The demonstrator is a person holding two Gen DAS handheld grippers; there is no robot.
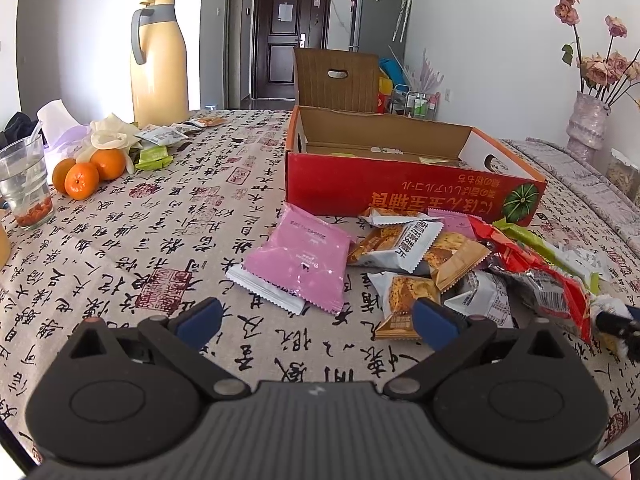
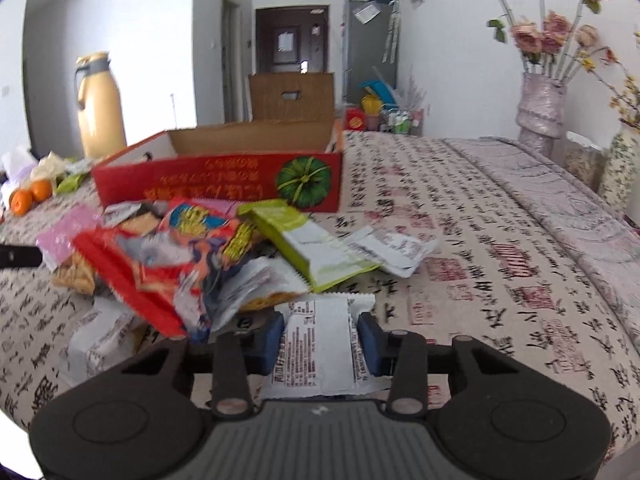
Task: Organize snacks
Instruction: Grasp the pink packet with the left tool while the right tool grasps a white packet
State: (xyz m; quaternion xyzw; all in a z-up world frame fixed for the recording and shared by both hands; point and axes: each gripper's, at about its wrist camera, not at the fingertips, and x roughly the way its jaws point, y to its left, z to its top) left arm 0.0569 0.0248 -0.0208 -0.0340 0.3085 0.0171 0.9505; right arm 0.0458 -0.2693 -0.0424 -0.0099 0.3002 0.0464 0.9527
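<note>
An open red cardboard box (image 1: 400, 188) (image 2: 224, 184) stands on the calligraphy-print tablecloth, with a pile of snack packets in front of it. My left gripper (image 1: 318, 318) hangs open above the cloth, nothing between its blue pads; a pink packet (image 1: 304, 260) lies just ahead of it. My right gripper (image 2: 322, 336) is shut on a white snack packet (image 2: 320, 344) at the near edge of the pile, its pads pressing both sides. A red packet (image 2: 160, 264) and a green packet (image 2: 304, 240) lie just beyond it.
A yellow thermos jug (image 1: 160, 64), three oranges (image 1: 84, 176), a glass (image 1: 24, 184) and more small packets (image 1: 160, 136) sit at the far left. A vase with dried roses (image 1: 586, 124) stands at the far right edge of the table.
</note>
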